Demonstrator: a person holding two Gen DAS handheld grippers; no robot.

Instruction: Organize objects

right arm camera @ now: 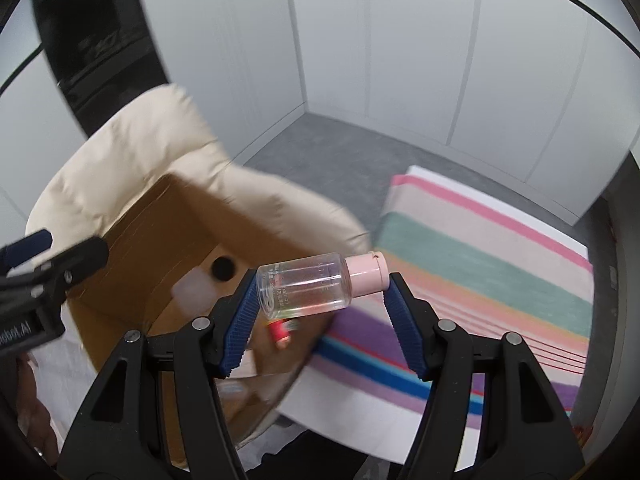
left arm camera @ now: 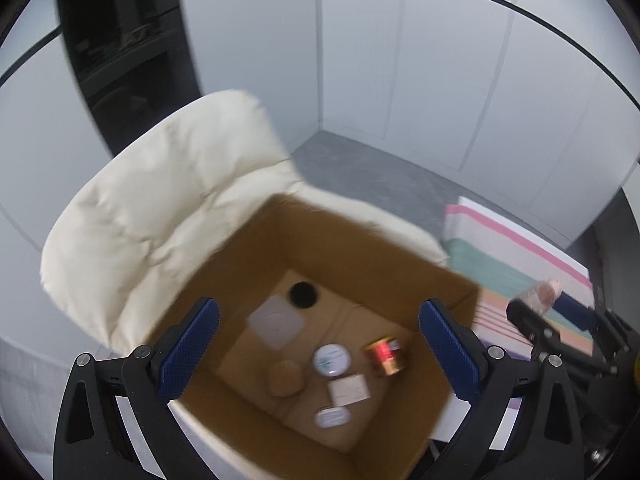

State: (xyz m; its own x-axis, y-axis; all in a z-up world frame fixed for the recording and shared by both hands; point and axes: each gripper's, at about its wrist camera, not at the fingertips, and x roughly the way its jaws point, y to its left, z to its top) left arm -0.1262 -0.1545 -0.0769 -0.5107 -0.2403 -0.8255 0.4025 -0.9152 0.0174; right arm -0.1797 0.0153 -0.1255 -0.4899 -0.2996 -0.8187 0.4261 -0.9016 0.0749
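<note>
My right gripper (right arm camera: pixel 320 292) is shut on a clear bottle (right arm camera: pixel 308 286) with a pink cap, held sideways over the right edge of an open cardboard box (right arm camera: pixel 160 216). My left gripper (left arm camera: pixel 320 332) is open and empty above the same box (left arm camera: pixel 260 248). Inside lie several small items: a red tin (left arm camera: pixel 385 354), a round white badge (left arm camera: pixel 332 359), a white square pad (left arm camera: pixel 276 320), a small card (left arm camera: pixel 349 389) and a black disc (left arm camera: pixel 302 295). The right gripper with the bottle (left arm camera: pixel 538 294) shows at the right of the left wrist view.
The box rests on a cream cushioned chair (left arm camera: pixel 160 200). A striped cloth (right arm camera: pixel 480 264) covers a surface to the right. Grey floor (right arm camera: pixel 340 148) and white wall panels lie beyond. A dark shelf (left arm camera: pixel 120 40) stands at the back left.
</note>
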